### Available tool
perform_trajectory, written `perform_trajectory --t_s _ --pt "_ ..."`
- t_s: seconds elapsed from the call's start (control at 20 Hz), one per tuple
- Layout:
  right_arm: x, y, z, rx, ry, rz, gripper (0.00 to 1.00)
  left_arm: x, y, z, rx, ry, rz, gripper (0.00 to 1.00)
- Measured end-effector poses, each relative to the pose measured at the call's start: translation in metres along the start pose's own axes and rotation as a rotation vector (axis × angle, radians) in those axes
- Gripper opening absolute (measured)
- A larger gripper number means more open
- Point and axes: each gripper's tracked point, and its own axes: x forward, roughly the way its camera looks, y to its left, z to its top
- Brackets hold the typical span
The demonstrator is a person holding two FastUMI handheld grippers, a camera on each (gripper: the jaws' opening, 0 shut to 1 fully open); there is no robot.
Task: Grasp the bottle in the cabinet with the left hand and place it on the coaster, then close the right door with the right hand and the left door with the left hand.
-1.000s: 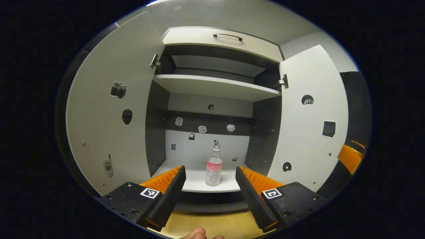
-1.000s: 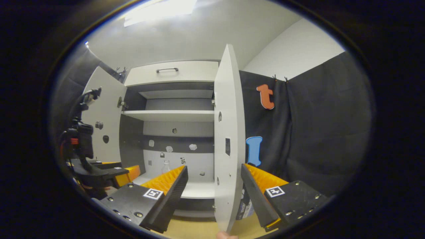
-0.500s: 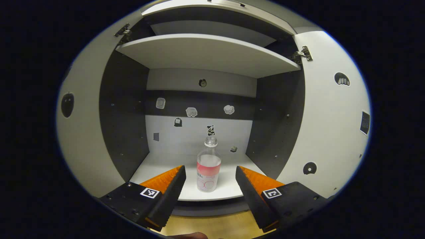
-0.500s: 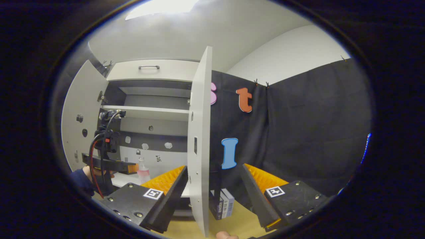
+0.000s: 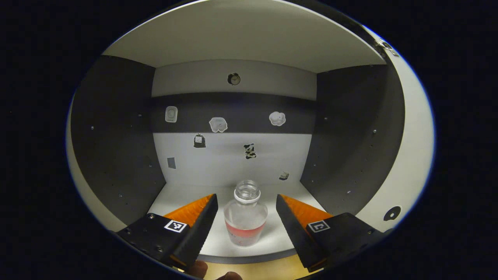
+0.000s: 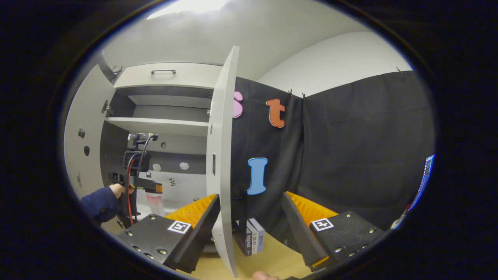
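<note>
Left gripper view puts your left tongs much deeper in the cabinet than a second ago: the bottle on the bottom shelf, well ahead then, now stands between the wide-open fingers, touching neither. You look ready to squeeze, so close on the body below the open neck. Your left hand reaches in level from the front. Your right tongs hang wide and empty at the edge of the right door, which stands open like the left door. I cannot pick out a coaster.
</note>
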Motion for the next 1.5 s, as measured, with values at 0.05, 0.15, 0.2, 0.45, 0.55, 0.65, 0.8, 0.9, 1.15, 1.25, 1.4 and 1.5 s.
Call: perform_trajectory --t_s 0.05,0.15,0.2,0.45,0.55,0.65,0.8,0.9,1.15,1.25,1.4,1.5 --pt "0.001 0.000 -0.001 -0.003 0.002 0.000 0.96 0.006 0.001 -0.004 0.005 0.016 0.009 0.97" --pt "0.001 0.000 -0.004 -0.008 0.008 -0.001 0.96 0.012 0.002 -0.013 -0.003 0.051 0.022 0.97" --pt "0.002 0.000 -0.006 -0.009 0.013 -0.001 0.96 0.015 0.001 -0.018 -0.009 0.071 0.020 0.97" --pt "0.003 -0.006 -0.010 -0.002 0.023 -0.003 0.96 0.012 0.006 -0.022 -0.016 0.084 0.017 0.79" --pt "0.002 -0.006 -0.009 0.006 0.022 0.002 0.96 0.006 0.008 -0.021 -0.019 0.085 0.013 0.80" --pt "0.000 -0.006 -0.007 0.013 0.019 0.013 0.97 -0.009 0.006 -0.018 -0.020 0.074 -0.006 0.80" --pt "-0.003 -0.004 -0.002 0.022 0.008 0.032 0.97 -0.039 -0.002 -0.013 -0.027 0.033 -0.058 0.80" --pt "-0.007 -0.003 -0.002 0.027 0.004 0.047 0.97 -0.061 -0.008 -0.018 -0.044 0.024 -0.098 0.79" --pt "-0.019 0.003 0.001 0.036 0.002 0.094 0.96 -0.114 -0.021 -0.046 -0.082 0.029 -0.190 0.79" --pt "-0.023 0.008 0.004 0.044 -0.002 0.119 0.96 -0.130 -0.022 -0.066 -0.092 0.041 -0.212 0.79" --pt "-0.025 0.017 0.007 0.055 -0.011 0.160 0.96 -0.147 -0.018 -0.100 -0.094 0.081 -0.210 0.79" --pt "-0.025 0.024 0.008 0.059 -0.013 0.188 0.96 -0.155 -0.014 -0.130 -0.108 0.128 -0.200 0.79"
